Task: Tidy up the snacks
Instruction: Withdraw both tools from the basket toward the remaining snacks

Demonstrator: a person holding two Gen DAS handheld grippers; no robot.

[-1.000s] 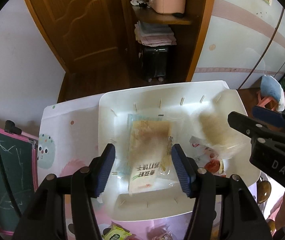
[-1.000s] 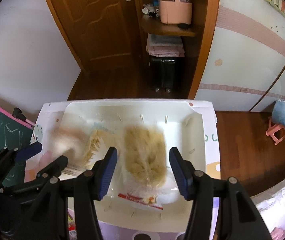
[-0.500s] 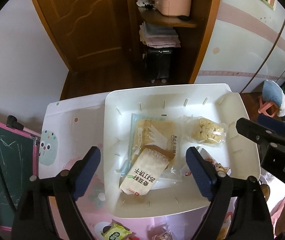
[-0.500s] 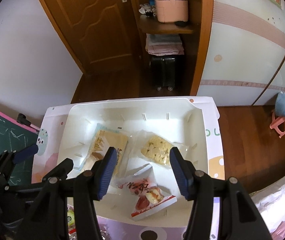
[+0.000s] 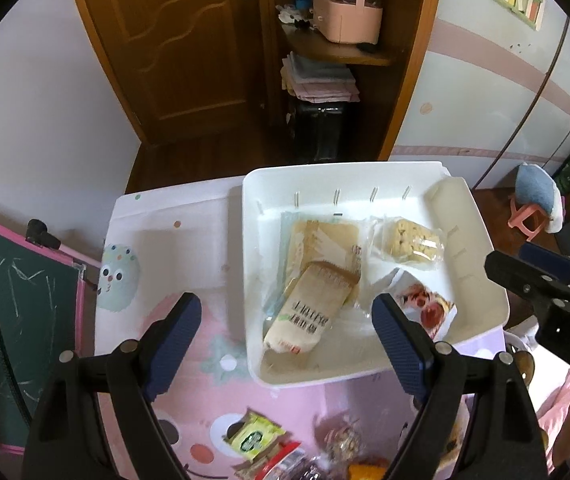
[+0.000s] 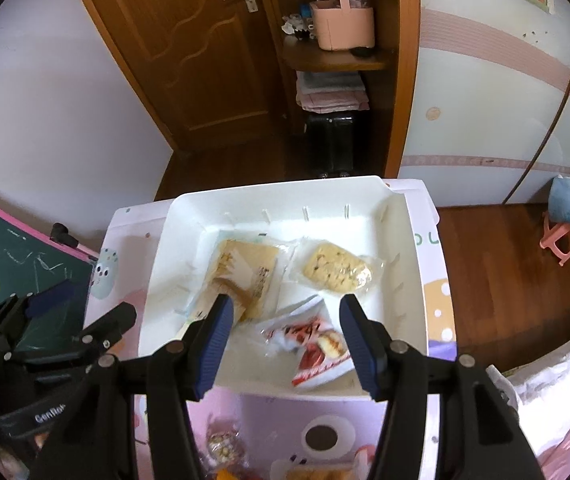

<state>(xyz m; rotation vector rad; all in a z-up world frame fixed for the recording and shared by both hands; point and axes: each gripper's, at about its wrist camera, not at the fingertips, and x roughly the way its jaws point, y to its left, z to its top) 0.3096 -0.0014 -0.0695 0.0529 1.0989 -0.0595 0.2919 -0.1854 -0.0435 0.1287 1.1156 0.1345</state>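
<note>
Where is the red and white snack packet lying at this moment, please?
The red and white snack packet lies in the white bin at its near right corner, just nearer than the clear-wrapped yellow biscuit and right of the tan cracker packs.

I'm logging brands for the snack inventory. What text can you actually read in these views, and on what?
"DAS": right tool's black body, cut off by the frame edge.
"GenRob": left tool's strap, cut off.
"O L": tablecloth, beside the bin.
Biscuit pack: green print, upside down, too blurred to read.
Red pack: unreadable.
</note>
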